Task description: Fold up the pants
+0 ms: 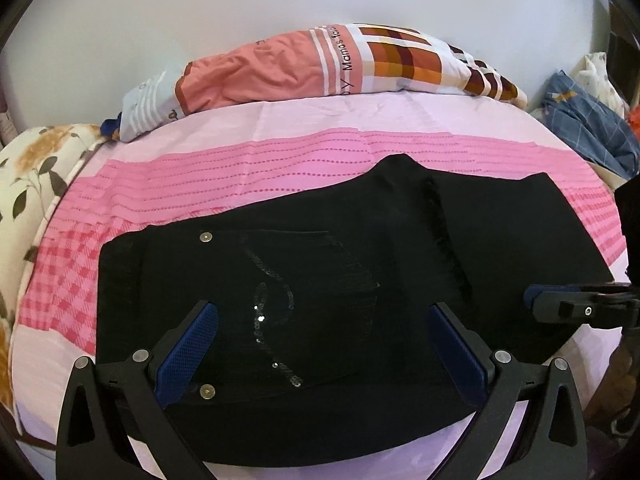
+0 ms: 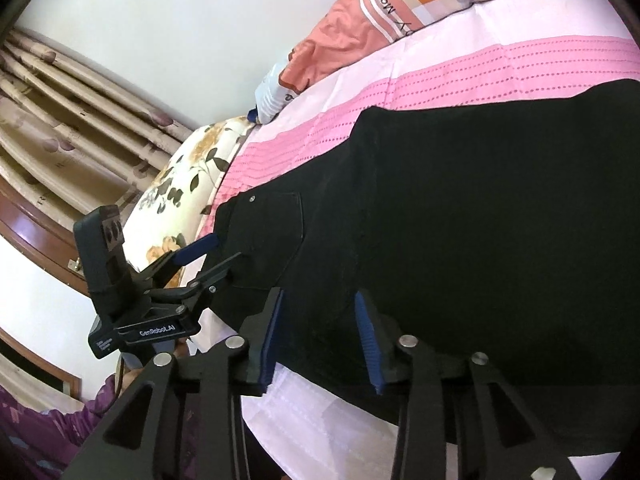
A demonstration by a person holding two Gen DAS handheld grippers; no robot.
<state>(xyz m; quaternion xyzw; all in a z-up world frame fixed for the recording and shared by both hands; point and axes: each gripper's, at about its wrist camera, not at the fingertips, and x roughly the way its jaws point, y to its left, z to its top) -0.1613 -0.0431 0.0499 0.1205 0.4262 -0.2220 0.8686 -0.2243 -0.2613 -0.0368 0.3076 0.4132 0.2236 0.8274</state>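
On the pink-and-lilac striped bedsheet (image 1: pixel 280 152): black denim pants (image 1: pixel 320 280), sequinned back pocket up, already doubled over. Left gripper (image 1: pixel 324 344): jaws wide apart above the pocket, gripping nothing. Right gripper (image 2: pixel 320 340): jaws parted around the near edge of the cloth, pads apparently not pressing. Step, judged: between folds. Next move likely calls for pinching an edge and carrying it across.
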